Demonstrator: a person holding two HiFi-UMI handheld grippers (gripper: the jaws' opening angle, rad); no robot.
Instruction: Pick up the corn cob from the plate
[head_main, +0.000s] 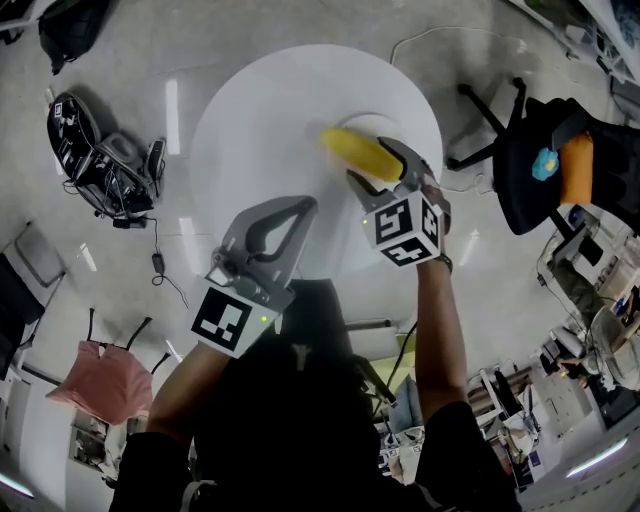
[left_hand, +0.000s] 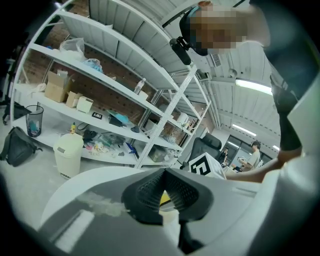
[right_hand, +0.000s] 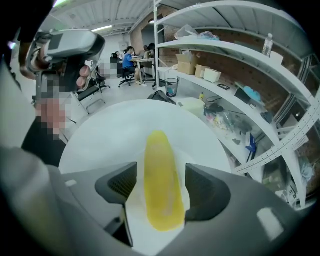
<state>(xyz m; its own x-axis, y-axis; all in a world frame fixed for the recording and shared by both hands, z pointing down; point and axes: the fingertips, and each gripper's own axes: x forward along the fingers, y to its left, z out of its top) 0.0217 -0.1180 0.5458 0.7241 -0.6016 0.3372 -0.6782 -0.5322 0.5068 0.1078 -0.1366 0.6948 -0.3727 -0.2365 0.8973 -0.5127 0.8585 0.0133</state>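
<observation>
Corn cob (right_hand: 162, 182) lies lengthwise between the right gripper's (right_hand: 161, 173) spread jaws.

Corn cob (head_main: 362, 152): yellow, elongated, rounded at both ends, surface detail blurred. It lies flat on a white plate (right_hand: 137, 227). The plate is hard to tell from the round white table (head_main: 260, 130) and rests near the table's right edge.

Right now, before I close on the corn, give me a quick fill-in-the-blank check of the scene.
The corn cob is coloured ___.
It lies between the jaws of the right gripper, and they stand ___.
The left gripper holds its jaws ___.
The white table is ___ in shape.
Missing words: yellow; open; shut; round.
</observation>
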